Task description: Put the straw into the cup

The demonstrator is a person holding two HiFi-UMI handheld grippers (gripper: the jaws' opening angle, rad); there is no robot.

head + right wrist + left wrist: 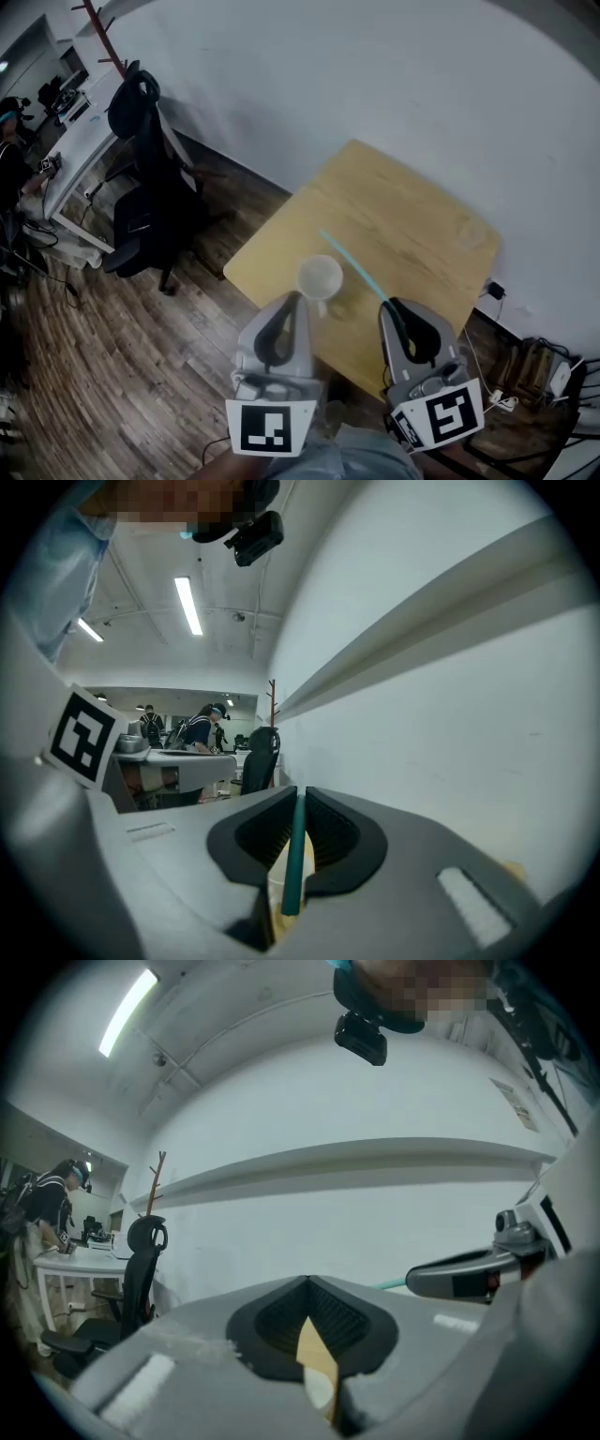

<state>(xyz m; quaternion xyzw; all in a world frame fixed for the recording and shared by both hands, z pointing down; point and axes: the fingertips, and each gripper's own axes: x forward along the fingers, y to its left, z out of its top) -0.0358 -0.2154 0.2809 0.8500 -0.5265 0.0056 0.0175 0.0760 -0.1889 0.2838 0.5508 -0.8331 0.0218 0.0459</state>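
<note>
A white cup (319, 278) stands on the wooden table (412, 234) near its front edge. My right gripper (395, 304) is shut on the near end of a teal straw (352, 265). The straw slants up and away to the left, crossing above the cup's right side. In the right gripper view the straw (292, 855) runs between the shut jaws of that gripper (300, 794), with the cup's rim (276, 891) just below. My left gripper (294, 298) hangs just in front of the cup, jaws shut on nothing. In the left gripper view a sliver of cup (319, 1388) shows past that gripper (307, 1281).
A black office chair (141, 197) stands left of the table on the wood floor. A white wall runs behind the table. A white desk (70, 141) with a person at it sits far left. Cables and a power strip (502, 398) lie at the table's right.
</note>
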